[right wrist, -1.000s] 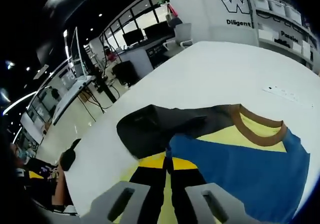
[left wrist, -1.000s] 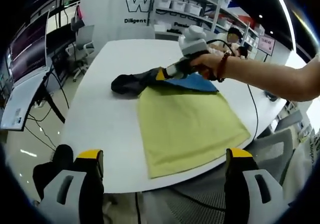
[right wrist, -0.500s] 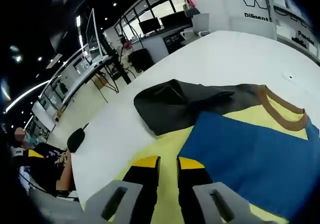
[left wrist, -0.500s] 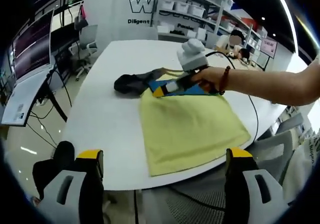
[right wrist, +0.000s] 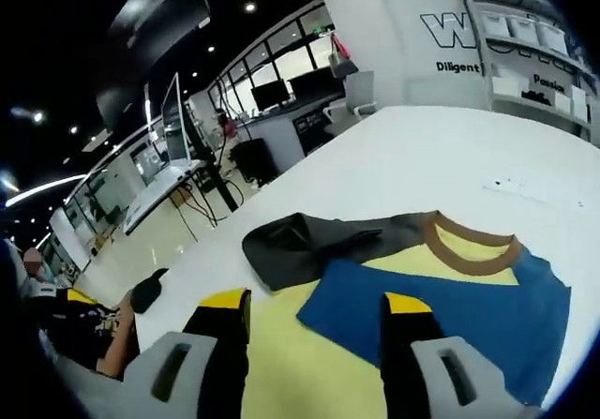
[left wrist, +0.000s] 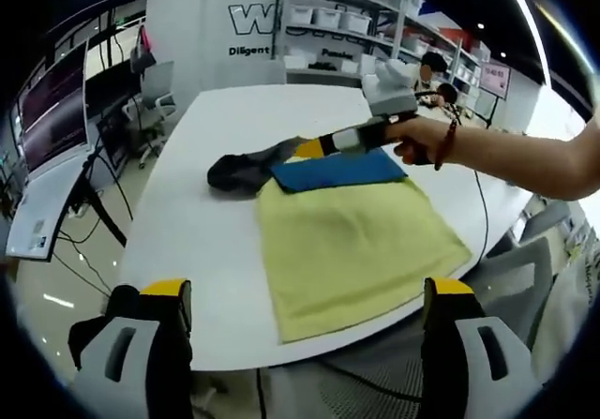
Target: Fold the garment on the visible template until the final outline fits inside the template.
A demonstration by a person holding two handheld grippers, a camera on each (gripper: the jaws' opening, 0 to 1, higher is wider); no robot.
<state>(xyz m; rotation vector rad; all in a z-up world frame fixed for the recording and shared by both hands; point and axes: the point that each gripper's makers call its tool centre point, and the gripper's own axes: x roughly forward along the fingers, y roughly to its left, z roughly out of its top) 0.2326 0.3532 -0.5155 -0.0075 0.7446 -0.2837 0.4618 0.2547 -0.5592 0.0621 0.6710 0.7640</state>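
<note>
Nearest us, our left gripper (left wrist: 300,330) hangs wide open and empty off the round white table (left wrist: 187,231), while our right gripper (right wrist: 309,339), parted and empty, hovers over the pale yellow rectangular template (left wrist: 352,241), where the soft, limp blue-and-yellow garment (right wrist: 450,297) with its dark sleeve (right wrist: 309,246) likely wants pinching at that sleeve's edge.

Open-plan office or demonstration lab. Large white table (left wrist: 206,241) in the foreground; behind it a white wall with big lettering (left wrist: 251,18) and white shelving (left wrist: 337,30) loaded with storage boxes. To one side, desks with monitors (left wrist: 52,86), cables trailing to the polished floor, and a swivel chair (left wrist: 155,110). Glass partitions (right wrist: 272,67) and more screens in the right gripper view, under a dark ceiling with recessed spotlights (right wrist: 249,7).
</note>
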